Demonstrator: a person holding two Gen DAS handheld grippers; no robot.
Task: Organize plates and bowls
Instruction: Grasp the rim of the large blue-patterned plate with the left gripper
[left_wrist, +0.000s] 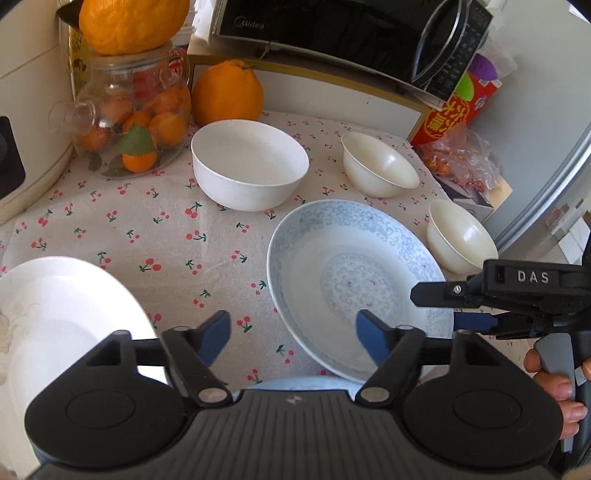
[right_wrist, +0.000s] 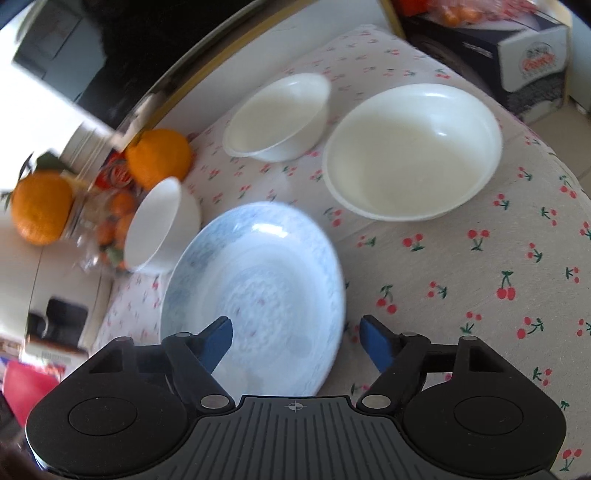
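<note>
On the cherry-print cloth lies a pale blue patterned plate. My left gripper stands open at its near left rim, pressing on nothing. In the left wrist view my right gripper reaches in over the plate's right side. In its own view the right gripper is open, with the plate's rim between the blue pads but untouched. Behind stand a large white bowl and two small cream bowls. A white plate lies at the near left.
A glass jar of tangerines and a big orange fruit stand at the back left, under a black microwave. A red package and a bag sit at the back right. A person's hand holds the right gripper.
</note>
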